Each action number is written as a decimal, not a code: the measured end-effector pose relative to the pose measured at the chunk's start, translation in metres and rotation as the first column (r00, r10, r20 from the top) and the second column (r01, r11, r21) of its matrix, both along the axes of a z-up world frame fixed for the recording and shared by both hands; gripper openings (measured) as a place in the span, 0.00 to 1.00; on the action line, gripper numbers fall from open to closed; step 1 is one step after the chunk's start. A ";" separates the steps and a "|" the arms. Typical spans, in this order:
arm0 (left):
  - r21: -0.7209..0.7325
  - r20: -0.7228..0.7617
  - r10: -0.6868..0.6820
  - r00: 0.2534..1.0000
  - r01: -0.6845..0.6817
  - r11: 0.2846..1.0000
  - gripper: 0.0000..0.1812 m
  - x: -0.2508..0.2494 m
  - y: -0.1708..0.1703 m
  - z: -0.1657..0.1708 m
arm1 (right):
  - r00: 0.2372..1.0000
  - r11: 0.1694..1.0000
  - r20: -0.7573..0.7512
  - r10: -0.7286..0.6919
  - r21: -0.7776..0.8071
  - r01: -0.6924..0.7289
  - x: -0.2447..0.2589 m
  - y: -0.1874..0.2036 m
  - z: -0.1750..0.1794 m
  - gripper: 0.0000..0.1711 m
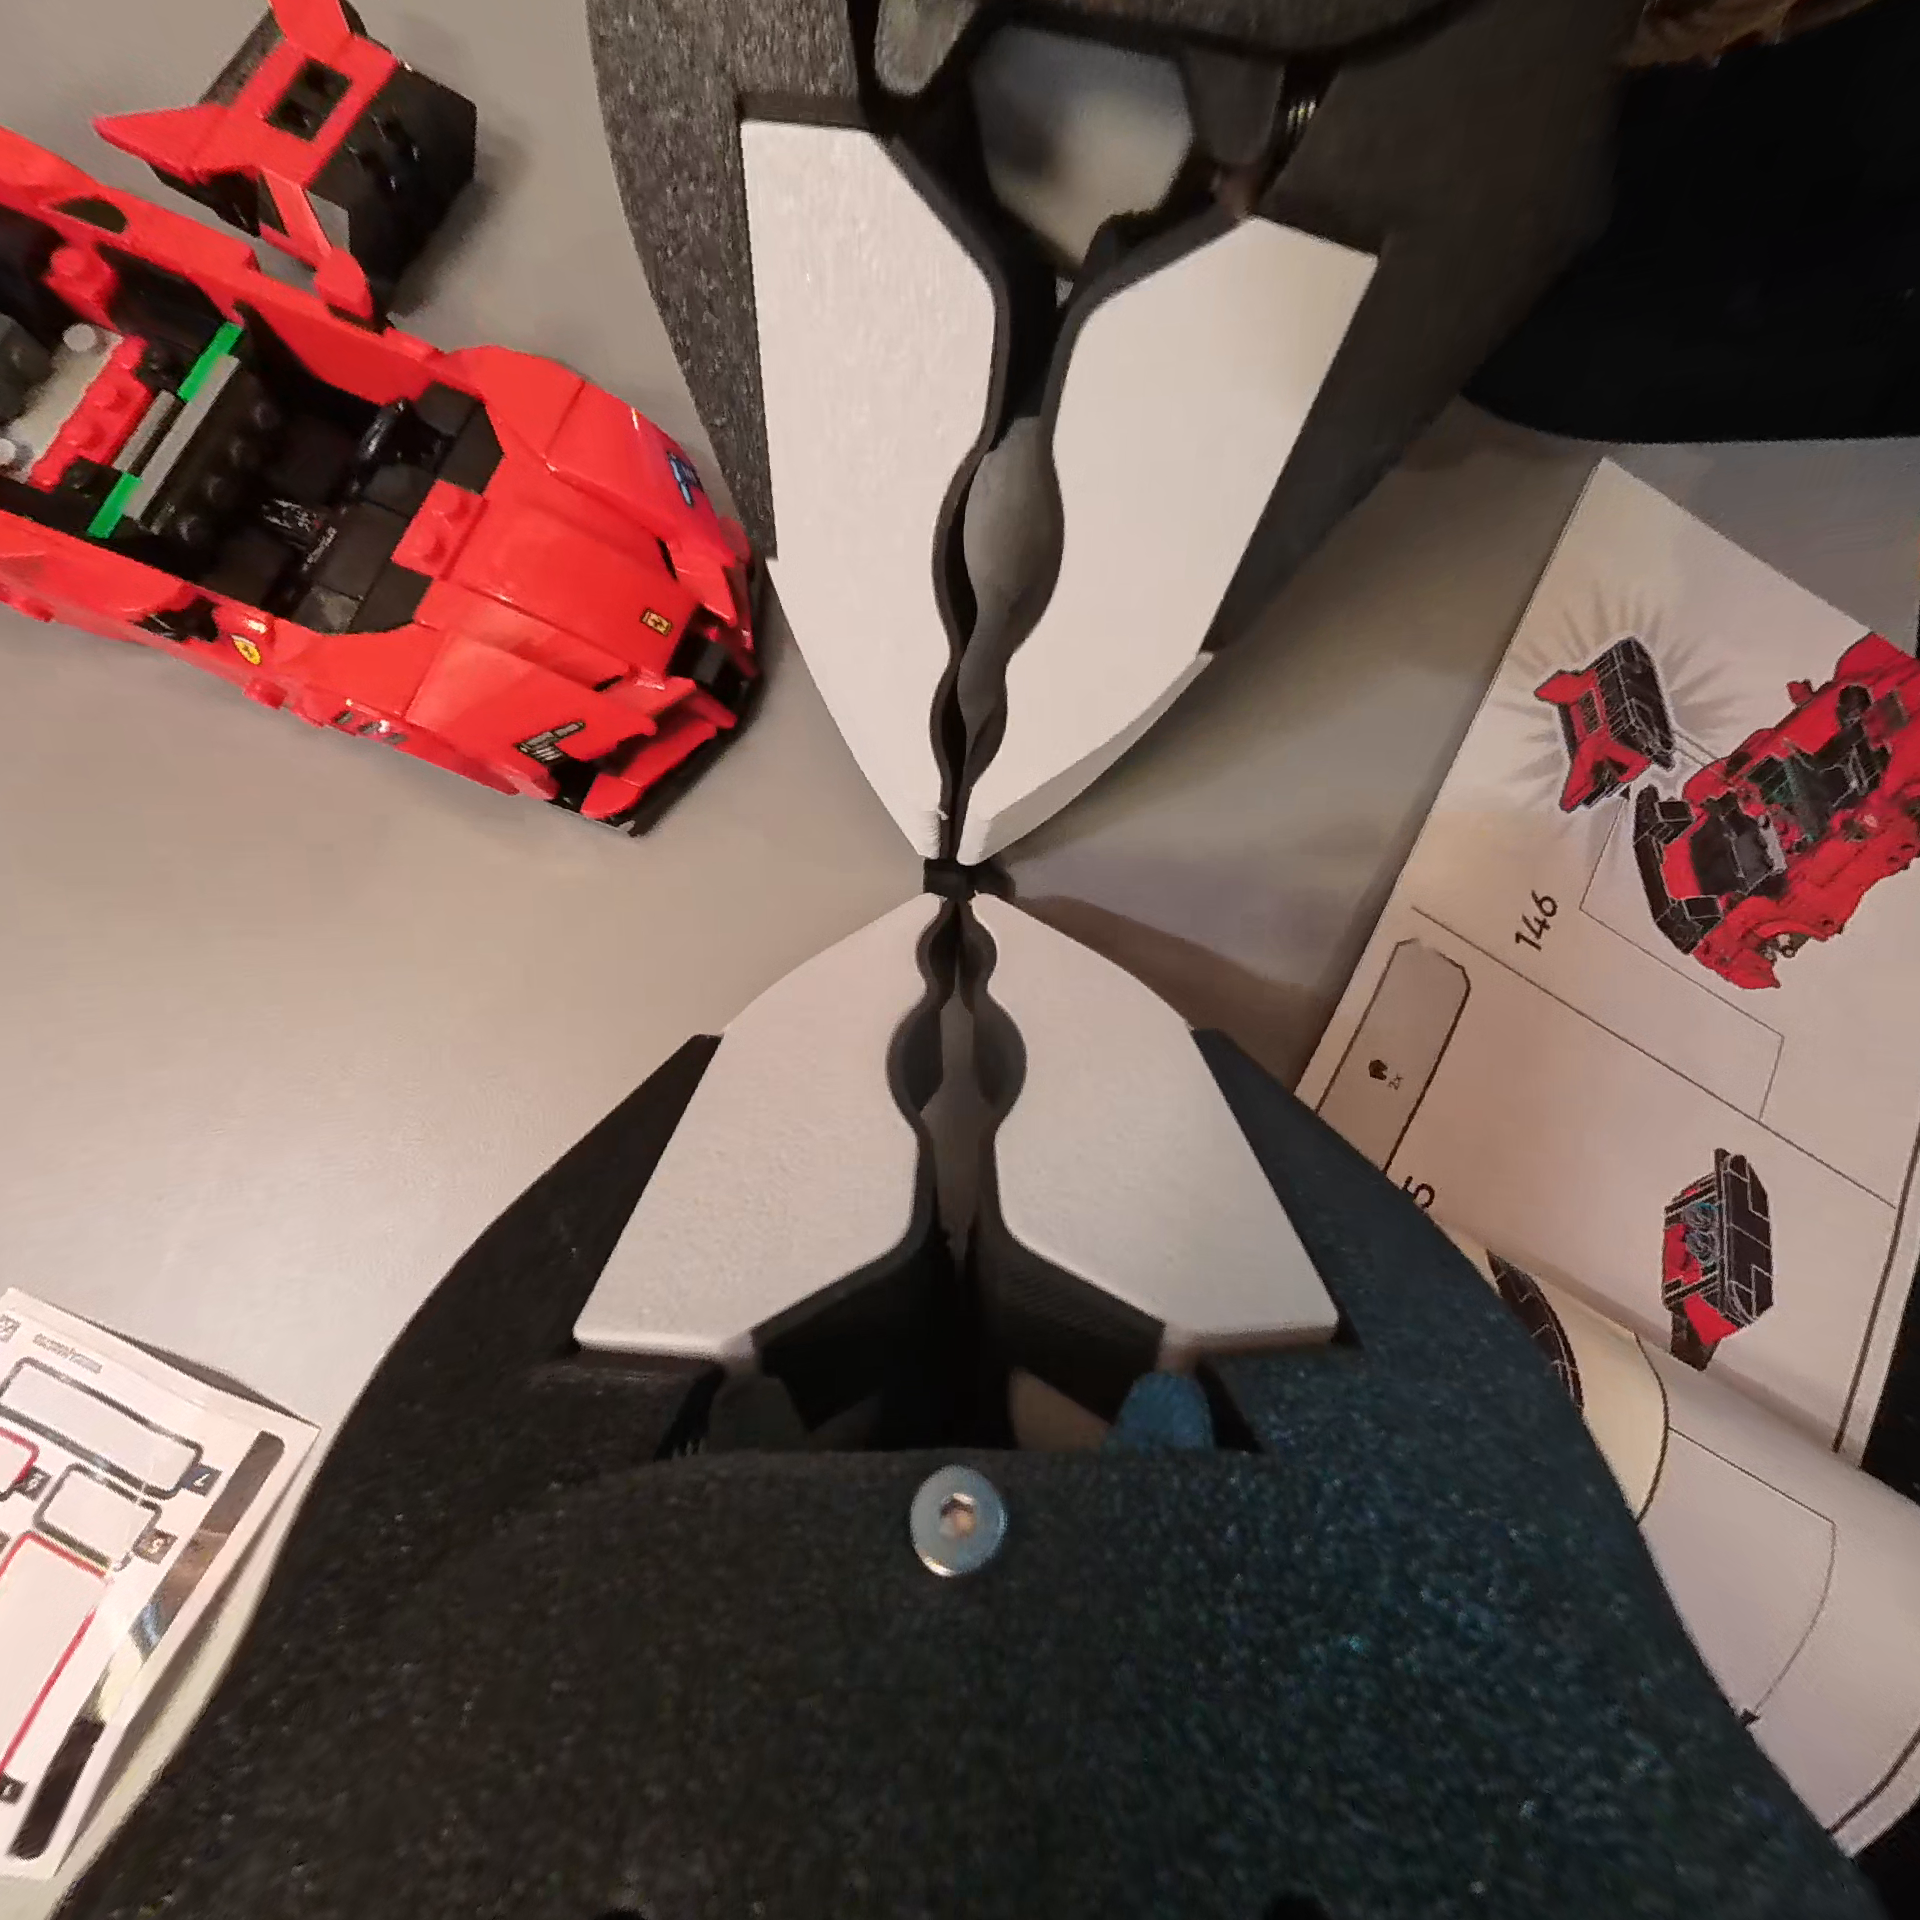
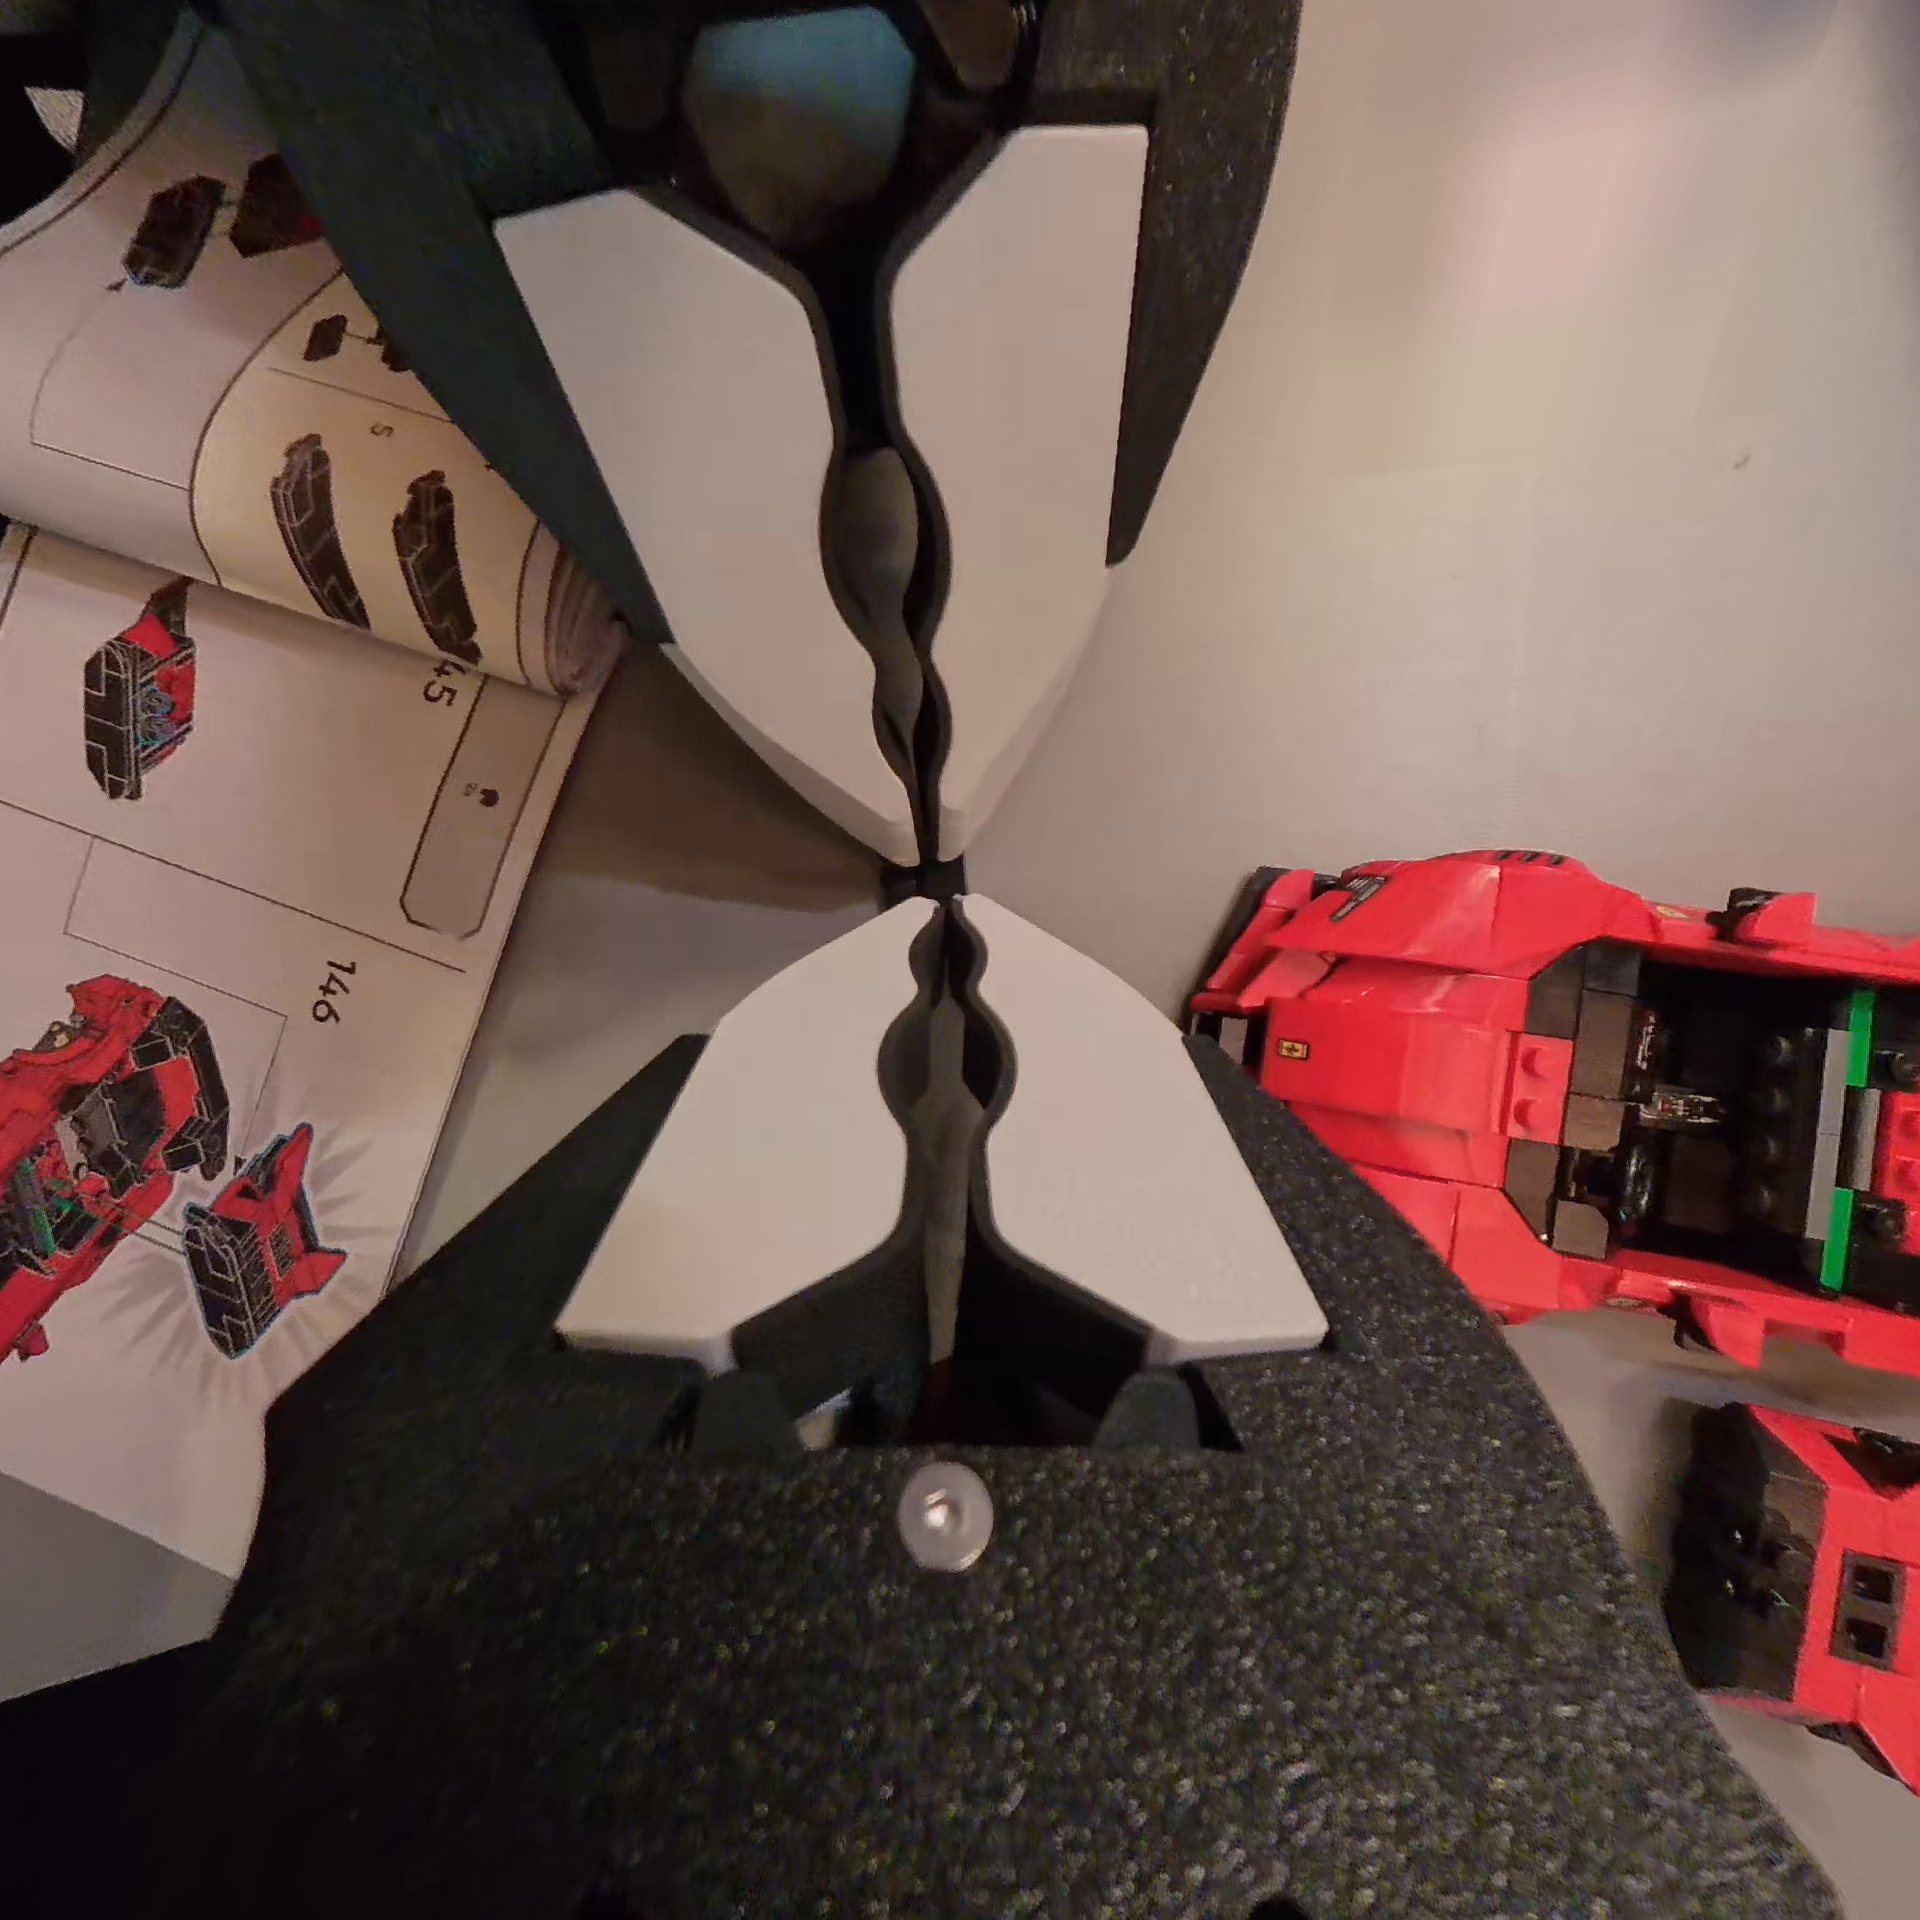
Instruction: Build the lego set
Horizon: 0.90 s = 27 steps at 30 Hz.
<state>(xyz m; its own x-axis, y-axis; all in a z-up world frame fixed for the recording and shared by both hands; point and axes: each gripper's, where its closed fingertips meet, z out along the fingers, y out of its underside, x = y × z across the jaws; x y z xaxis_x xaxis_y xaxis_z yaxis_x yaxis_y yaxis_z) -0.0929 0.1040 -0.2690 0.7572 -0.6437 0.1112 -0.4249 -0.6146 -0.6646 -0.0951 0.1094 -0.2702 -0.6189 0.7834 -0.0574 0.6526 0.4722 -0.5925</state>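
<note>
My left gripper [image 1: 961, 914] is shut, its white fingers [image 1: 810, 1122] closed together over the grey table [image 1: 416, 987]. My right gripper [image 1: 956, 842] comes in from the far side, also shut, and meets it tip to tip. A small dark bit [image 1: 956, 881] sits where the tips meet; I cannot tell whether it is a piece or the pad ends. The right wrist view shows the same meeting, with my right gripper [image 2: 940, 909] near and my left gripper [image 2: 925, 847] far. The red lego car [image 1: 416, 582] [image 2: 1558, 1091] lies beside them, its separate red and black rear section [image 1: 312, 156] [image 2: 1818, 1579] next to it.
The open instruction booklet [image 1: 1558, 1039] [image 2: 208, 831] lies on the table beside the grippers, opposite the car. A sticker sheet [image 1: 104, 1558] lies at the near left in the left wrist view. The grippers are tip to tip, or close to it.
</note>
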 end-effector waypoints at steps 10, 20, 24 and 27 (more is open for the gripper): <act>-0.001 -0.009 -0.010 1.000 0.010 1.000 0.00 0.001 0.001 0.000 | 1.000 1.000 0.011 0.002 -0.007 -0.002 -0.002 -0.004 -0.001 0.00; -0.014 -0.044 -0.028 0.999 0.027 1.000 0.00 -0.002 -0.001 -0.003 | 0.997 1.000 -0.066 0.030 -0.008 -0.030 0.007 0.002 -0.001 0.10; -0.011 -0.046 -0.030 0.998 0.029 1.000 0.00 -0.001 -0.001 -0.002 | 0.997 0.999 -0.065 0.045 -0.012 -0.046 0.005 0.003 -0.001 0.07; -0.014 -0.034 -0.023 0.999 0.023 1.000 0.00 0.000 -0.002 0.002 | 0.996 0.998 -0.070 0.058 -0.005 -0.058 0.005 0.003 -0.002 0.07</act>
<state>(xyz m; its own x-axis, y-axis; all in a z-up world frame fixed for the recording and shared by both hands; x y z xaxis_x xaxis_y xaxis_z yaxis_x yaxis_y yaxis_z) -0.0930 0.1017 -0.2675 0.7456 -0.6597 0.0939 -0.4617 -0.6130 -0.6411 -0.0903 0.1119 -0.2720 -0.6659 0.7458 -0.0177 0.5812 0.5038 -0.6391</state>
